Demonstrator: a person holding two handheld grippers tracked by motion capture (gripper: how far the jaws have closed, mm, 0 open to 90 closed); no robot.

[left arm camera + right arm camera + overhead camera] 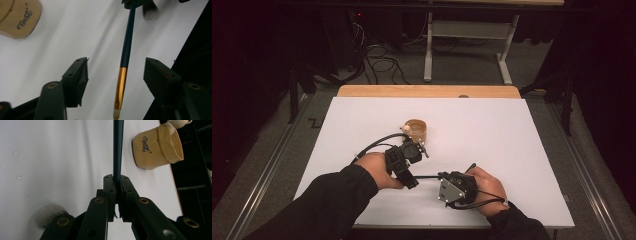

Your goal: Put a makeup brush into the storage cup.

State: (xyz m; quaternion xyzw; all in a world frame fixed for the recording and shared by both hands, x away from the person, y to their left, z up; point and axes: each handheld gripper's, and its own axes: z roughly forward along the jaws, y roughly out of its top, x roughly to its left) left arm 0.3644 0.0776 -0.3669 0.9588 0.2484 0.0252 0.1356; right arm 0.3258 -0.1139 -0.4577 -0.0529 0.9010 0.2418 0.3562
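Note:
A slim makeup brush (428,176) with a dark blue handle (127,42), gold ferrule and small pale tip stretches between the two grippers, just above the white sheet. My right gripper (443,176) is shut on the handle (118,147), as the right gripper view (117,178) shows. My left gripper (413,179) stands open around the ferrule end; in the left gripper view (117,62) both pads are clear of the brush. A tan cup (416,130) with dark lettering (20,17) (156,147) stands upright just beyond the left hand.
A white sheet (512,150) covers the wooden table (427,91). A fluffy grey-tipped brush head (150,11) (48,216) lies right beside the right gripper. A small white figure (404,129) perches on the cup's rim. Desk legs and cables stand on the floor behind.

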